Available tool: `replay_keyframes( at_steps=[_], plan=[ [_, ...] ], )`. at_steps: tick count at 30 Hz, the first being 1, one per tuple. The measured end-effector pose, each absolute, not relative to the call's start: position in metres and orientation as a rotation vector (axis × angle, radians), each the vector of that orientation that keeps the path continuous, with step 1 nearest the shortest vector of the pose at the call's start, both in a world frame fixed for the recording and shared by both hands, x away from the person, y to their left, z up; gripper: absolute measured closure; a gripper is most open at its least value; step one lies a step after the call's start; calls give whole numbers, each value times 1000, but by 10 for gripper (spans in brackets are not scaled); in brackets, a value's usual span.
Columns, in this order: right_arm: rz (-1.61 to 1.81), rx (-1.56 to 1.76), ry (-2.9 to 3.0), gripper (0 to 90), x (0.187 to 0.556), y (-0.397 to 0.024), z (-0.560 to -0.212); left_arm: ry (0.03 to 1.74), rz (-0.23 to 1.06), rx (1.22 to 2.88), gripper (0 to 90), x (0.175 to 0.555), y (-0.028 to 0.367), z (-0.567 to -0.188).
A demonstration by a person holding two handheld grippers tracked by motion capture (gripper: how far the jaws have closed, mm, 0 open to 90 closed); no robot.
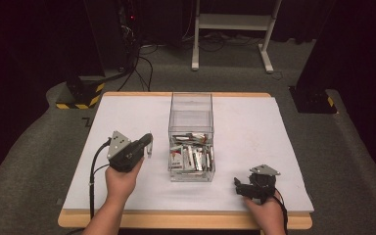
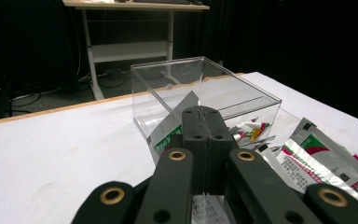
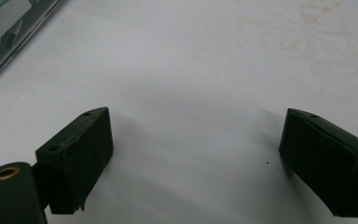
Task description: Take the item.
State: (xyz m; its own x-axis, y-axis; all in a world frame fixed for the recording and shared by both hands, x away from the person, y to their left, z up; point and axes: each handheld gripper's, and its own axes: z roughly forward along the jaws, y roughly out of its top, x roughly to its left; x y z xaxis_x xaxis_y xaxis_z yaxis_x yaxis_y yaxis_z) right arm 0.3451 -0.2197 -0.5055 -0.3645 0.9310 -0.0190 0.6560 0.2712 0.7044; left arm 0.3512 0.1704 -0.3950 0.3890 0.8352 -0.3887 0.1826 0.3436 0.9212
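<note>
A clear plastic box [image 1: 191, 108] stands mid-table, with several silver sachets [image 1: 192, 157] heaped in its near half. Just left of the box, my left gripper [image 1: 148, 142] is raised in the hand, shut on a silver sachet [image 1: 150, 149]. In the left gripper view the jaws [image 2: 204, 115] are pressed together on that sachet [image 2: 173, 123], whose green-printed corner sticks up behind them, with the box [image 2: 168, 79] beyond. My right gripper [image 1: 238, 185] rests low near the table's front right. Its jaws [image 3: 196, 126] are wide open over bare white surface with nothing between them.
Loose sachets [image 2: 318, 161] lie to the right of the left gripper's jaws. A corner of the box [image 3: 9, 49] shows at the right gripper view's upper left. The white table cover [image 1: 254, 127] spreads on both sides. A white desk frame [image 1: 232, 29] stands on the floor behind.
</note>
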Motion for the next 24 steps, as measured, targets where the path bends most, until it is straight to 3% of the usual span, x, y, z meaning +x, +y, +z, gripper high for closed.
replay_keyframes(
  at_steps=[24],
  plan=[
    [857, 1433, 2114, 94, 345, -220, -506, 1175, 657, 1203, 900, 375, 206, -408]
  ],
)
